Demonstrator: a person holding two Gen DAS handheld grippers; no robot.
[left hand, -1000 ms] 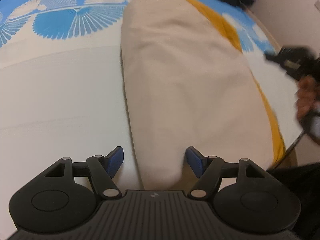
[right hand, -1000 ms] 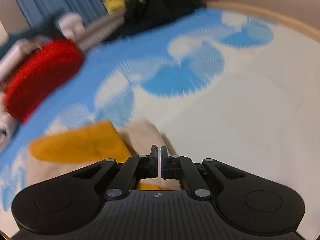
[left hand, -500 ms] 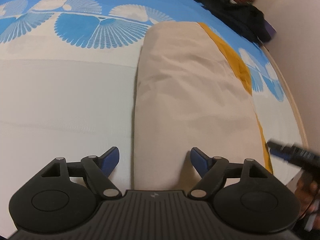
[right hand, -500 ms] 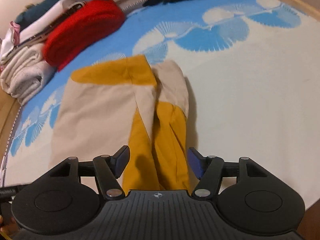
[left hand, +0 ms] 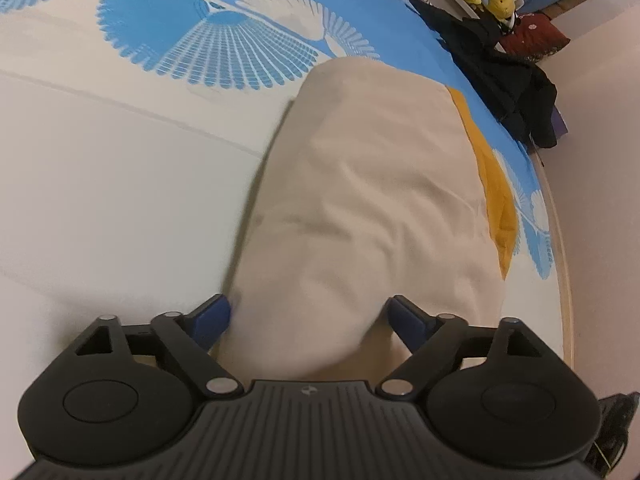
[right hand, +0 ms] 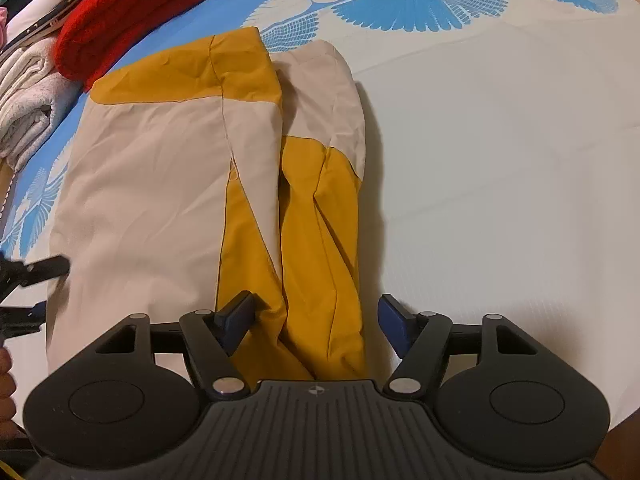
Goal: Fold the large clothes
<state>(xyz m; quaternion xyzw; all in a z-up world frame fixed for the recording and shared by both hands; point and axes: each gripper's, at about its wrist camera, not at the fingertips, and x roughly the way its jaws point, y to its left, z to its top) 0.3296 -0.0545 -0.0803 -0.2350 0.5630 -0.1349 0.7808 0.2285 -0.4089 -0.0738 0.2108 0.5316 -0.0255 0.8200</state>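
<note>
The left gripper (left hand: 308, 314) has just been opening its jaws, which stand wide apart with the near end of the folded garment (left hand: 360, 208) between them; the blue pads do not press on the cloth, though the left pad sits just beside its edge. The right gripper (right hand: 316, 318) has also just been opening its jaws, and they stand apart over the garment's (right hand: 168, 184) yellow strip without gripping it. The garment is cream with mustard-yellow panels, folded into a long, softly wrinkled bundle lying flat on the bed (right hand: 500, 160), whose cover is white with blue fan patterns. In the right wrist view two yellow folds run side by side along its right edge. Near its far end lie a folded red sweater (right hand: 132, 8) and grey towels (right hand: 24, 96).
</note>
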